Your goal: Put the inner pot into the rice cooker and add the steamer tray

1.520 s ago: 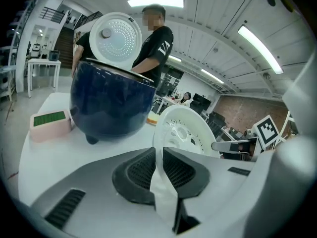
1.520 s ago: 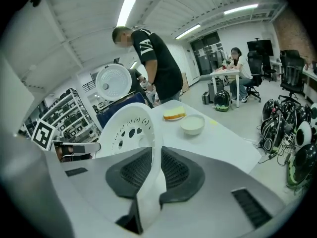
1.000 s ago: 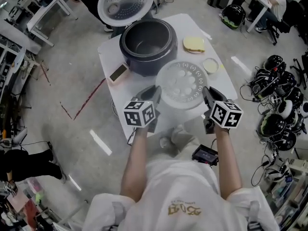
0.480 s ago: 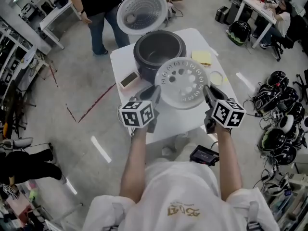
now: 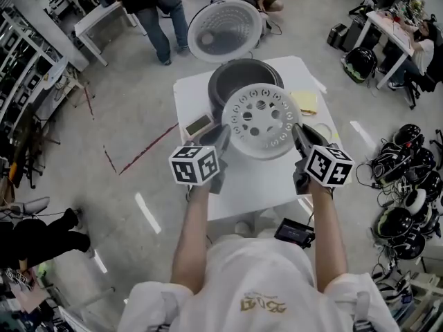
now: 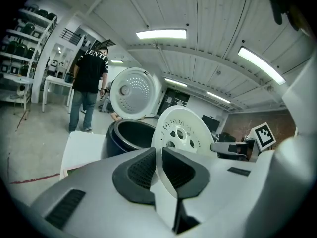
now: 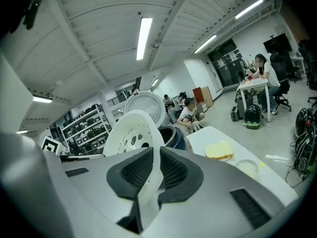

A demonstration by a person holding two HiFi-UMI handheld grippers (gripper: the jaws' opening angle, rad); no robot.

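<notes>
The inner pot point(image 5: 243, 76) looks already inside the dark round rice cooker point(image 5: 215, 94). The left tongs point(image 5: 222, 133) and right tongs point(image 5: 298, 134) pinch tight on the edges of the round white steamer tray with holes point(image 5: 261, 121). The tray is lifted just near the cooker, not yet in.

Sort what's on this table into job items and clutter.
Job: steamer tray, pinched by left claw and right claw; rice cooker, its lid open.
Clutter: yellow pad; small round dish; flat rectangular box.
</notes>
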